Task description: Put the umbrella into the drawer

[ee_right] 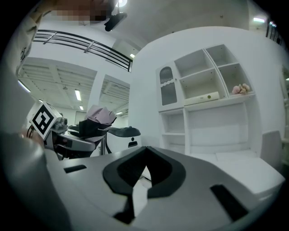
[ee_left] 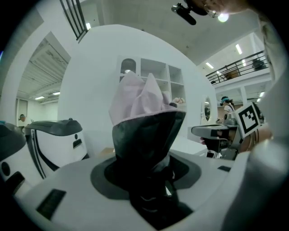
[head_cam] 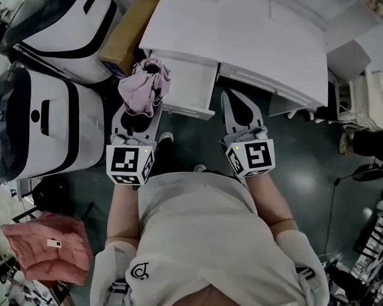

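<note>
While aloft, umbrella (head_cam: 143, 87) between left fingers (head_cam: 119, 122).

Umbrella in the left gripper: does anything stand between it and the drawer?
Nothing visible does. The umbrella, clamped in the left gripper, hangs at the left edge of the pulled-out drawer, with no object between them. The right gripper is off to the drawer's right, clear of the way.

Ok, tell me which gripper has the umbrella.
The left gripper: its jaws are closed on the bunched pink-and-dark umbrella. The right gripper has its jaws together with nothing between them.
</note>
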`<state>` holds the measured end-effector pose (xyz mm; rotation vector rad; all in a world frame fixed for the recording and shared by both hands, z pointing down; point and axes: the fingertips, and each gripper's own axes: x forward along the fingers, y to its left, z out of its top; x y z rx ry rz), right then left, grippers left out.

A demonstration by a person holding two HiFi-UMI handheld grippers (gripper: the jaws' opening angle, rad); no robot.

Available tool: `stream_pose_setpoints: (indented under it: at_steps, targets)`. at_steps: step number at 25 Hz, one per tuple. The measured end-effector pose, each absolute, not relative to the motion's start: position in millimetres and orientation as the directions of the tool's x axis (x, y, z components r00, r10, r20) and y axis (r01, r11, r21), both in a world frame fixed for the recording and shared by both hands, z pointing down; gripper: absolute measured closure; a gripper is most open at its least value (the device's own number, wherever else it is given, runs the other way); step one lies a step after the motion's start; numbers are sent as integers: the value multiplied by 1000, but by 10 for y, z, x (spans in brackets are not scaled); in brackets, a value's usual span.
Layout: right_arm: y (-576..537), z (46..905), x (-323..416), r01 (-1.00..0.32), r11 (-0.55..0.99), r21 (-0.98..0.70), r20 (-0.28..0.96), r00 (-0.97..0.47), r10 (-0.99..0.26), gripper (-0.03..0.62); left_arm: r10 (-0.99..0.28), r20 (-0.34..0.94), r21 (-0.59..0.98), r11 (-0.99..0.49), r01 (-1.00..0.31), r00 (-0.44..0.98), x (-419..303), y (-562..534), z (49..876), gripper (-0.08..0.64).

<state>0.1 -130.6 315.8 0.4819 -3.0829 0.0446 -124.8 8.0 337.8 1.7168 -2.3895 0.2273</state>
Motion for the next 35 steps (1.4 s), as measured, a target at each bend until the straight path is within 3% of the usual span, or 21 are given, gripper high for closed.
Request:
stream_pose_setpoints:
  at_steps: [8,17,26,35]
  targets:
    - [-1749,3245,-603,-444,895,-37,64,-895,-442,586,-944,318,-37,83,-996,-90,-1975,-679,3706,331]
    - [-2034,3704,-927,-569,820,-68,137,-819,-557,586,-867,479,24,-143,-989,137,-2313,-1233,4718,331]
    - [-2153,4253,-896,-686,722,-89,231,-719,-655,586,-687,648,123,-333,-935,330,-2157,-1532,5884,331]
    - [-2263,4675,-849,-732,673,-101,256,-673,-694,586,-492,776,220,-374,-901,394,-2050,-1679,6976,331]
